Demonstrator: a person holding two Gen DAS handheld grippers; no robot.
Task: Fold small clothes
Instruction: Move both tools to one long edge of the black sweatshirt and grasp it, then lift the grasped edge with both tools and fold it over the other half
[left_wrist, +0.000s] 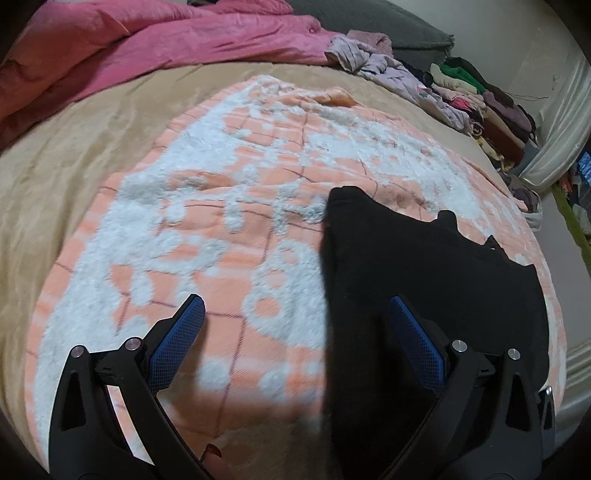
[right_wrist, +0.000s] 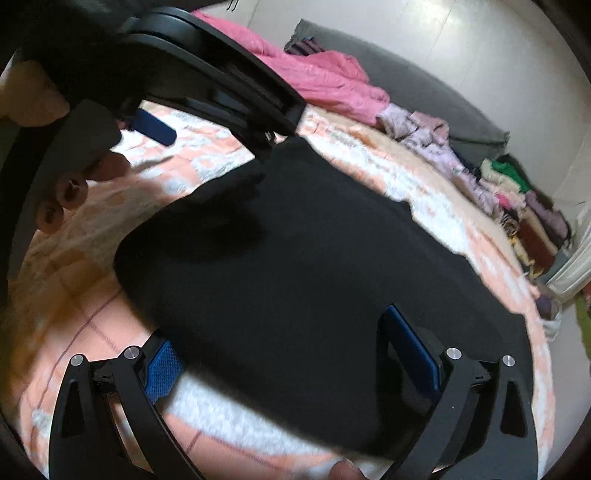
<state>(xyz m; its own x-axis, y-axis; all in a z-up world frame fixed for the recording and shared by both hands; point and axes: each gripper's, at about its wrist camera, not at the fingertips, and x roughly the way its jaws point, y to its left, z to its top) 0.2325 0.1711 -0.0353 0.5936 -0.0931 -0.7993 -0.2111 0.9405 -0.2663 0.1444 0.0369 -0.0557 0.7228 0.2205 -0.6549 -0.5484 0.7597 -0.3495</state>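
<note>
A black garment (right_wrist: 314, 266) lies spread flat on the peach-and-white blanket (left_wrist: 192, 229), toward its right edge. Left gripper (left_wrist: 295, 314) and right gripper (right_wrist: 284, 332) both hover spread wide, holding nothing, so the fold looks barely begun. Next, each should pinch a near edge or corner.

1. My left gripper (left_wrist: 295, 314) covers the near part of the black garment (left_wrist: 424, 266); the cloth runs under my right-hand finger (left_wrist: 417, 343) and off the bottom edge.
2. From the right wrist, my other gripper (right_wrist: 207, 92) crosses the garment's far end, hiding it.
3. The clothes pile (left_wrist: 476, 96) is too small and jumbled to sort piece by piece.
4. The peach blanket (right_wrist: 74, 266) smears with blur on the left.
</note>
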